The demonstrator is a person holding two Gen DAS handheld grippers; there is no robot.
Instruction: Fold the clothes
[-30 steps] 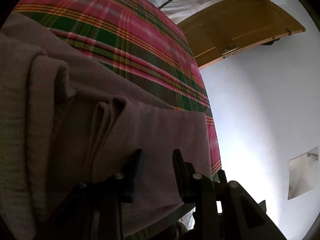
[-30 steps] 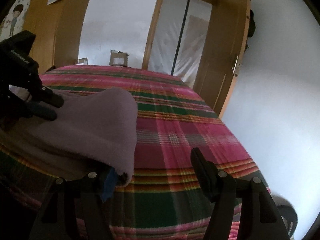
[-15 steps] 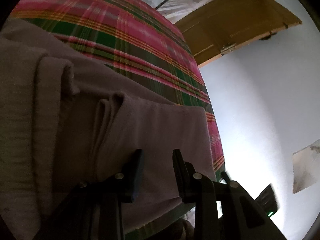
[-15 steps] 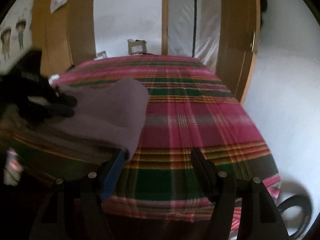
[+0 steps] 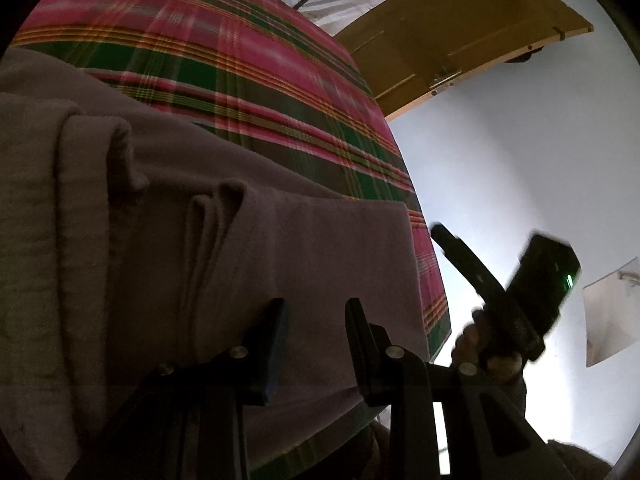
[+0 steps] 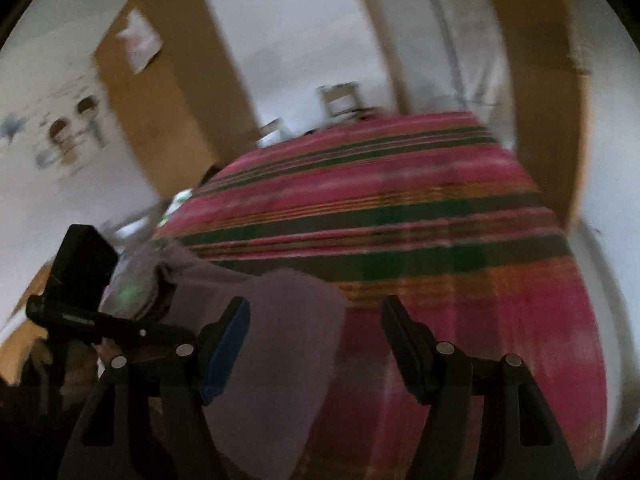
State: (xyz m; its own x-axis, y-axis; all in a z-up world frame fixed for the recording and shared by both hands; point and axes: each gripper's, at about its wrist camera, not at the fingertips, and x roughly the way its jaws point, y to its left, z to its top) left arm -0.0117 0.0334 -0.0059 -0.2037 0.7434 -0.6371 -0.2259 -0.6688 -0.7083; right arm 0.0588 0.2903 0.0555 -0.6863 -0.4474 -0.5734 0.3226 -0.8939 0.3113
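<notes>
- The left gripper (image 5: 316, 340) sits at the near edge of the folded cloth (image 5: 280, 248). Its jaws stand narrow, about halfway, with a strip of cloth showing between them. Whether the pads press that layer or only straddle it, I cannot tell.
- The cloth lies on the near corner of the bed (image 5: 224, 60), ahead of the left fingers. Its folded ridges run away from the camera, so the long axis goes roughly along the left gripper's line.
- The right gripper (image 6: 316, 344) hangs over the cloth's right-hand edge, jaws wide and empty. The cloth lies under and left of its left finger (image 6: 228, 340); bare plaid lies under the right one.
- Judged from this, the left gripper is nearer to the cloth's body, and the right must come down leftward to catch the free edge.
- Beyond, the plaid bed runs to a wardrobe (image 6: 168, 80) and a door (image 5: 460, 32).
</notes>
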